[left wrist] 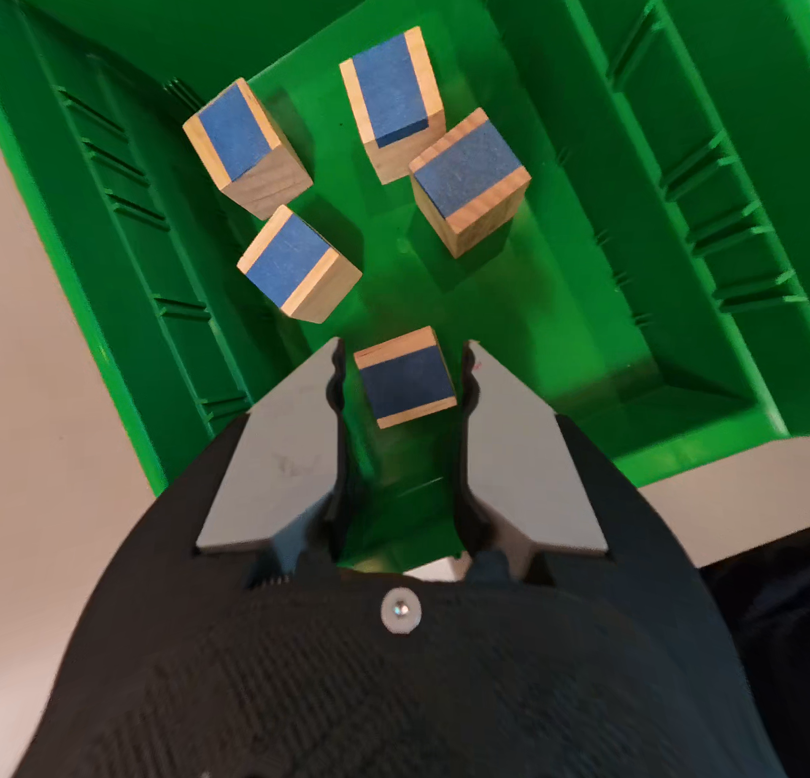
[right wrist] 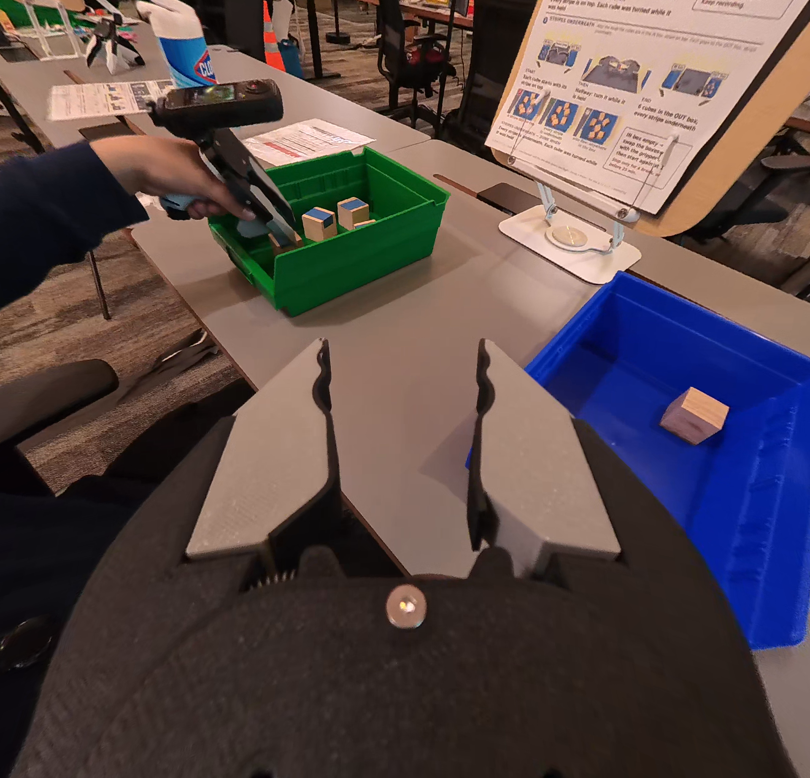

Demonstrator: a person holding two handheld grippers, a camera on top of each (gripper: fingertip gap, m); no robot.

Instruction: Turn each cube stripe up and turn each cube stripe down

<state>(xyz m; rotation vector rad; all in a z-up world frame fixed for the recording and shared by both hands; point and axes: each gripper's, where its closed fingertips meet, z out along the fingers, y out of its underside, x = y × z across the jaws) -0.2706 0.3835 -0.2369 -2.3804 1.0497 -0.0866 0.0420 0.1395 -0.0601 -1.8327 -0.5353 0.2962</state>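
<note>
Left tongs [left wrist: 403,349]: apart and down inside the green bin [left wrist: 657,187], one finger on each side of the nearest cube [left wrist: 405,378], with a gap showing on both sides, so no grip on it.
Nearest cube: blue stripe facing up, sitting on the bin floor between the fingertips.
Other cubes in the green bin: four more beyond it, all stripe up. One at near left [left wrist: 298,264], one at far left [left wrist: 245,147], one at far centre [left wrist: 392,99], one at right [left wrist: 469,182]. The far centre and right cubes sit just beside each other; I can't tell whether they touch.
Right tongs [right wrist: 403,349]: apart, holding nothing, hovering over the grey table [right wrist: 394,301] between the two bins.
Blue bin [right wrist: 745,516]: at the right on the table, well apart from the green one, with a single cube [right wrist: 694,415] in it showing plain wood on top and no stripe on the faces in view.
From the right wrist view: a hand [right wrist: 175,174] grips the left tool, angled down into the green bin's left end.
Far side: an instruction sheet [right wrist: 635,77] propped on a white stand [right wrist: 570,239] at the far right, and a wipes canister [right wrist: 184,51] on the table at the far left.
</note>
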